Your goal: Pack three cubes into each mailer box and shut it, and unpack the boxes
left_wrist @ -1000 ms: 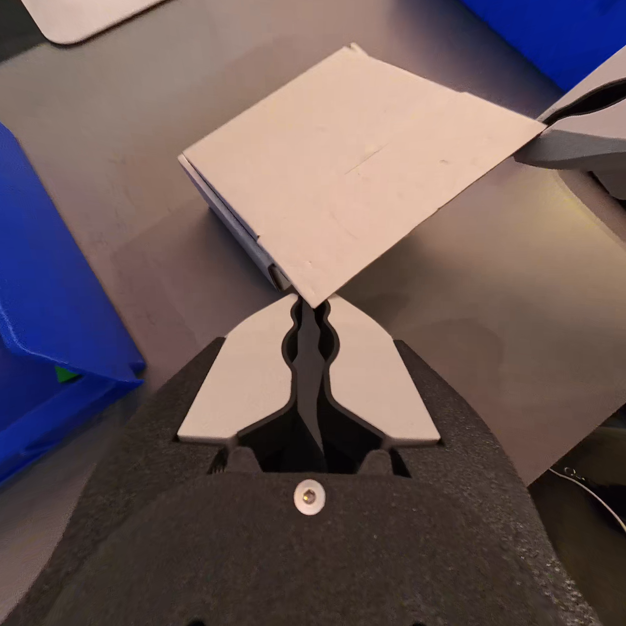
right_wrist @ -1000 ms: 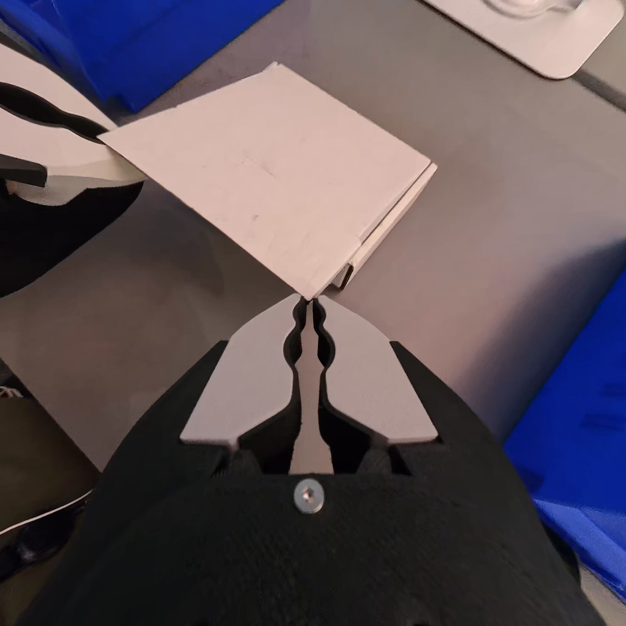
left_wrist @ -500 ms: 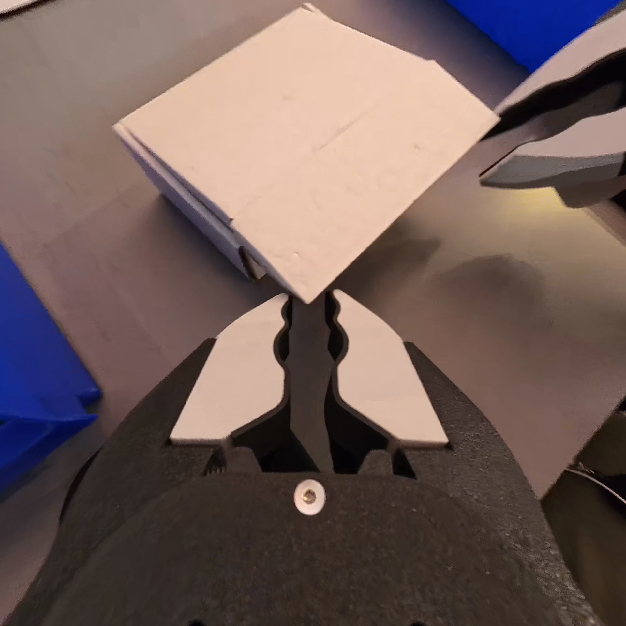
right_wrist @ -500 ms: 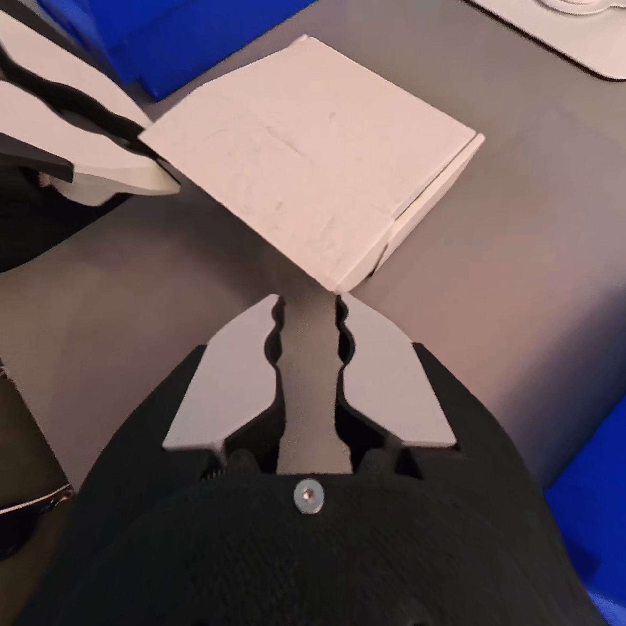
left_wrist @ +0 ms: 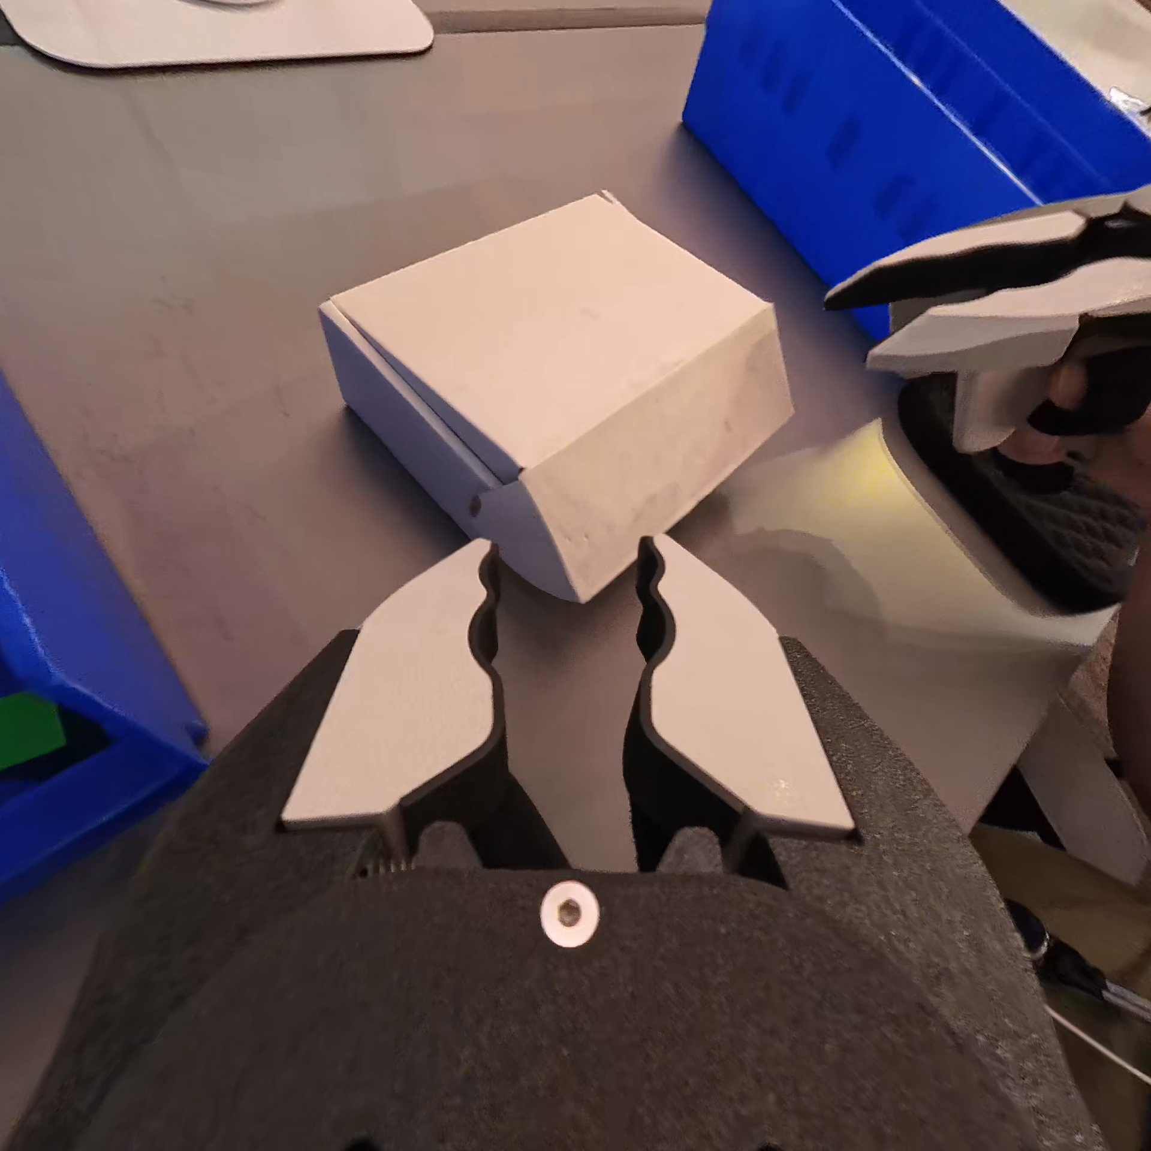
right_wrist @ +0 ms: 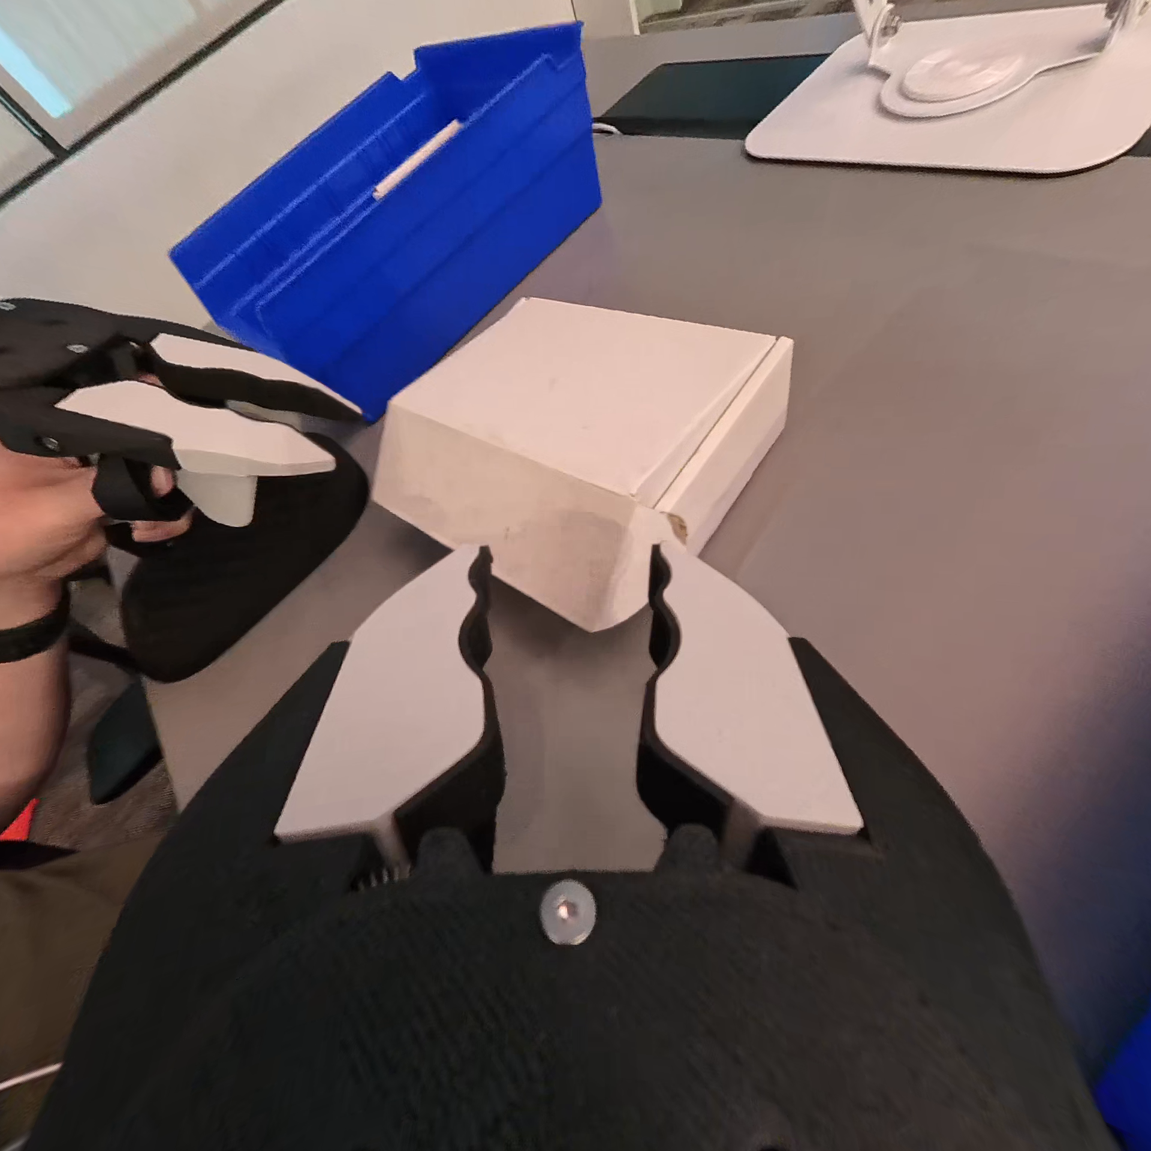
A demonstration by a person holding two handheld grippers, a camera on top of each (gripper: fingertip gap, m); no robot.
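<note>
At nine o'clock, left wrist view: blue bin [left_wrist: 75, 654] holding something green. Centre: white mailer box [left_wrist: 560, 386] on grey table [left_wrist: 187, 249], lid down, front flap untucked; left gripper [left_wrist: 567, 554] agape, empty. Three o'clock: right gripper [right_wrist: 570, 560] likewise agape. Judged step: shutting; next, tuck flap. No legible writing.

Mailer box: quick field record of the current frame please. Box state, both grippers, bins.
mailer box: white, on the grey table, lid down, front flap folded over but not tucked
left gripper: open, at the box's near corner, holding nothing
right gripper: open, at the other front corner, holding nothing
blue bin: behind the box, on the left gripper's side
second blue bin: behind the box, on the right gripper's side
cubes: a green shape in the first bin
</note>
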